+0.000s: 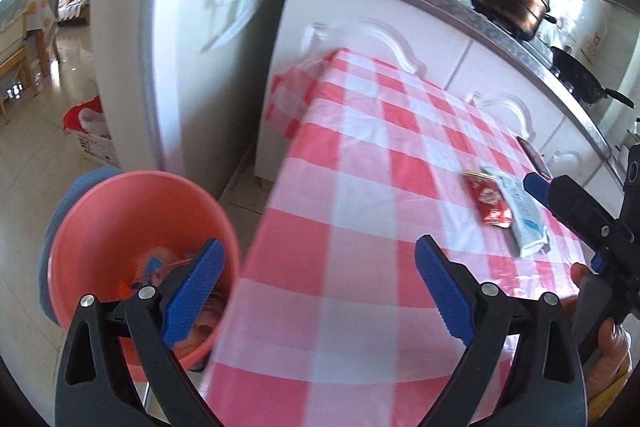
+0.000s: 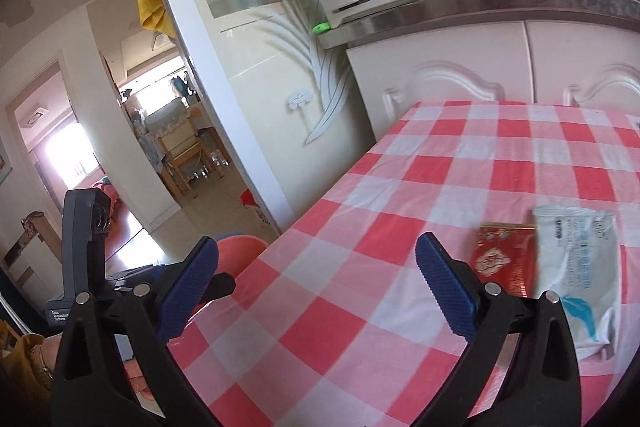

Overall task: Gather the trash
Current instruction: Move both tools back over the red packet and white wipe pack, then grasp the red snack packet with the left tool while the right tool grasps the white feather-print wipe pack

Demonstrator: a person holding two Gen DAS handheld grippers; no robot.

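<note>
Left wrist view: the left gripper (image 1: 320, 291) has its blue fingers (image 1: 192, 291) spread wide with nothing between them. The left finger hangs over the pink bin (image 1: 120, 227), which stands on the floor just beside the table edge and already holds a few scraps. The right finger sits over the checked tablecloth (image 1: 360, 155). Two pieces of trash remain on the cloth, ahead and well off to the right of these fingers: a red packet (image 1: 488, 201) and, touching its far side, a white wrapper (image 1: 520, 211). Both lie with their long axes running roughly away from the camera. The right gripper (image 1: 580, 211) shows at the right edge, much closer to them.

Right wrist view: the right gripper (image 2: 320, 291) is also wide apart and empty. The red packet (image 2: 504, 259) lies just beyond and right of its right finger (image 2: 444, 287), with the white wrapper (image 2: 576, 267) alongside, further right. Their long axes point roughly along the fingers' line. The bin's rim (image 2: 240, 247) peeks past the left finger.

The right hand looks the better placed; it would need a short shift rightward, probably with a turn of the wrist so the fingers close across the packet's narrow width.
</note>
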